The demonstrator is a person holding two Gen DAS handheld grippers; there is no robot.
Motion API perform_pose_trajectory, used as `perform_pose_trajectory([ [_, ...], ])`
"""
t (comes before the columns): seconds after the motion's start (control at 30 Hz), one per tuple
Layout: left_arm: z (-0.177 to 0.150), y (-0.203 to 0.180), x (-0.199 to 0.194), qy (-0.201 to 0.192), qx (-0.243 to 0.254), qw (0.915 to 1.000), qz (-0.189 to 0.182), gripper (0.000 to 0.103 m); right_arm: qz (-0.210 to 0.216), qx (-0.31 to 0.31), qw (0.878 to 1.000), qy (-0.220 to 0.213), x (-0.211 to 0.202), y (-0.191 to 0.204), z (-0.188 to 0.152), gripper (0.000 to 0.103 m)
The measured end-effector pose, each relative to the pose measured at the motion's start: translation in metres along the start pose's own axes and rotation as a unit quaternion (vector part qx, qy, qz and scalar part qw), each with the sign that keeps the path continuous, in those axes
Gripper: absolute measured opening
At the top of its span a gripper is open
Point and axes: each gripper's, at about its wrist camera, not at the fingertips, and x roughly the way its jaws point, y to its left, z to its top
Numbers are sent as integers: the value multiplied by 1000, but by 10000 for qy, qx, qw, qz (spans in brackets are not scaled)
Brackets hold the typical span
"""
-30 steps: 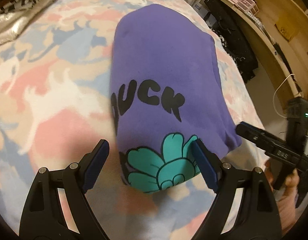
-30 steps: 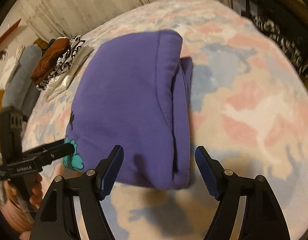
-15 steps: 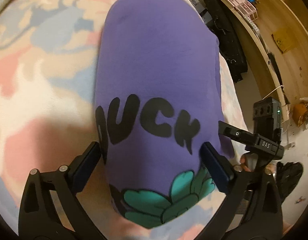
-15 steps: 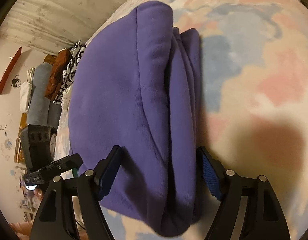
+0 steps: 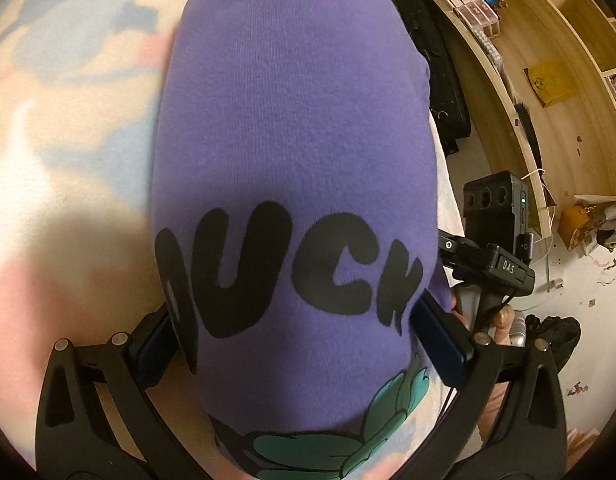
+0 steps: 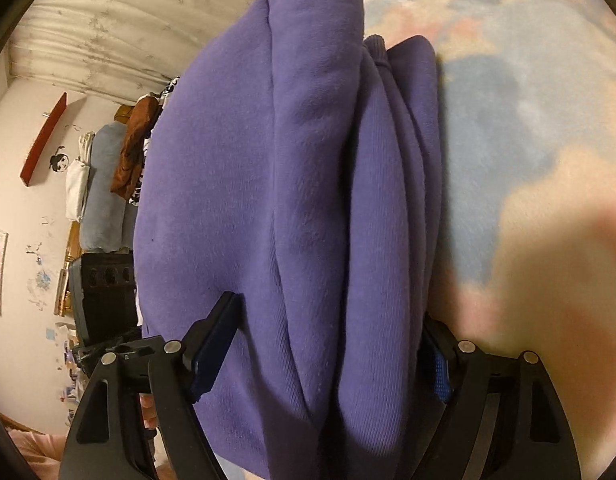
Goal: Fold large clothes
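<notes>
With the folded purple fleece sweatshirt (image 5: 292, 152) lying on the pastel-patterned bed (image 5: 68, 128), the left gripper (image 5: 304, 340) and right gripper (image 6: 328, 360) straddle its near end, fingers open, and should probably seat deep around every layer before closing evenly.

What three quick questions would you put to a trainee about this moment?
1. True or false: the purple sweatshirt lies folded on the patterned bedspread.
2. What sits between the fingers of the left gripper? A) the sweatshirt's printed end B) a towel C) nothing
3. In the right wrist view, on which side of the sweatshirt do the stacked fold layers show?

Key: 1 true. 2 A. 3 the right side, by the right-hand finger of the right gripper. Both grippers straddle the sweatshirt, and their jaws have just been opening, with no clamping visible.
</notes>
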Motion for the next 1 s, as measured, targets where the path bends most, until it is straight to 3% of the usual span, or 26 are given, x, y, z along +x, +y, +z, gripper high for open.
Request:
perform_pose_trajectory([
  [0.13, 3, 0, 3, 100, -61, 9999, 4, 103, 5, -75, 9999, -77, -5, -4, -2, 79],
  [0.33, 0, 8, -3, 56, -141, 9999, -64, 103, 28, -217, 9996, -162, -11, 5, -21, 65],
  [0.5, 4, -1, -1, 56, -20, 9997, 227, 103, 5, -251, 9995, -182, -14, 4, -21, 59],
  [0.7, 1, -31, -14, -305, 373, 9968, 639, 94, -338, -717, 9955, -514, -16, 34, -31, 42],
  [1.0, -6, -57, -68, -724, 710, 9923, 717, 91, -542, -1182, 9867, -972, -35, 81, -60, 38],
])
